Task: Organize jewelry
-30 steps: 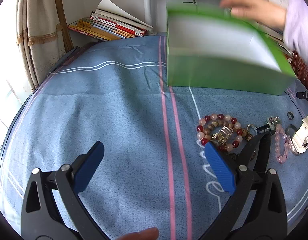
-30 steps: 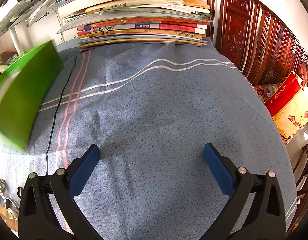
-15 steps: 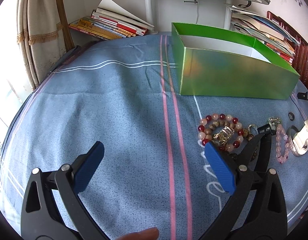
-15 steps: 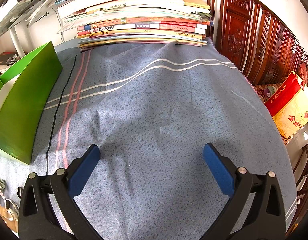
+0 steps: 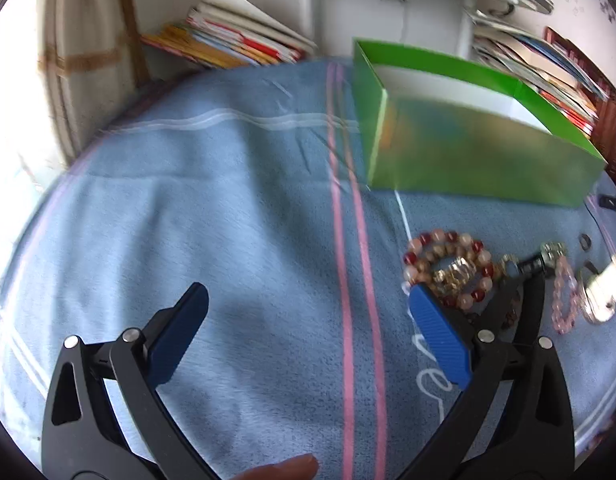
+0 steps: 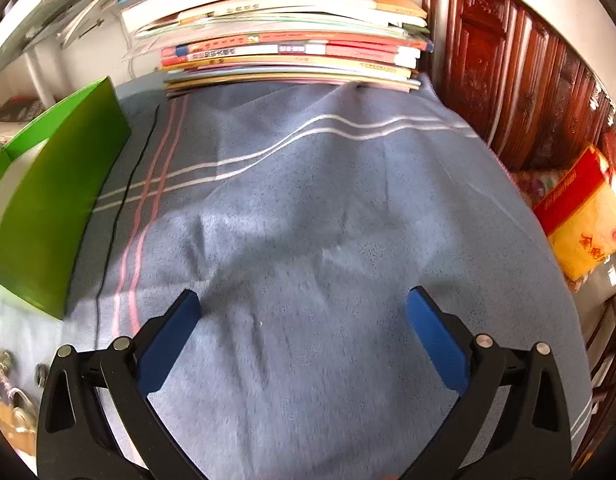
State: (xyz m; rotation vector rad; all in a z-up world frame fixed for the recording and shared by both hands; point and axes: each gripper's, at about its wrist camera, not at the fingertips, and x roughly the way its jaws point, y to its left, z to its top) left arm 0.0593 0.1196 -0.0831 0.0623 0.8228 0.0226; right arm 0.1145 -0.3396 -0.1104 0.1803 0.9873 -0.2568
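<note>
An open green box (image 5: pixel 480 156) with a white inside stands on the blue cloth at the upper right of the left wrist view; it also shows at the left of the right wrist view (image 6: pixel 47 208). In front of it lies a pile of jewelry: a red and peach bead bracelet (image 5: pixel 448 268), a pink bead bracelet (image 5: pixel 566 296), a cream watch (image 5: pixel 606 288) and a small dark ring (image 5: pixel 584 241). My left gripper (image 5: pixel 308 312) is open and empty, its right finger beside the bead bracelet. My right gripper (image 6: pixel 303 316) is open and empty over bare cloth.
Stacks of books lie at the back left (image 5: pixel 235 40) and along the back edge (image 6: pixel 291 52). A dark carved wooden cabinet (image 6: pixel 508 80) and a red and yellow bag (image 6: pixel 584 216) stand past the table's right edge. A thin black cable (image 6: pixel 119 216) runs over the cloth.
A hand set the green box down on the cloth and withdrew. Both views are now slightly blurred and shifted; both grippers stay open.
</note>
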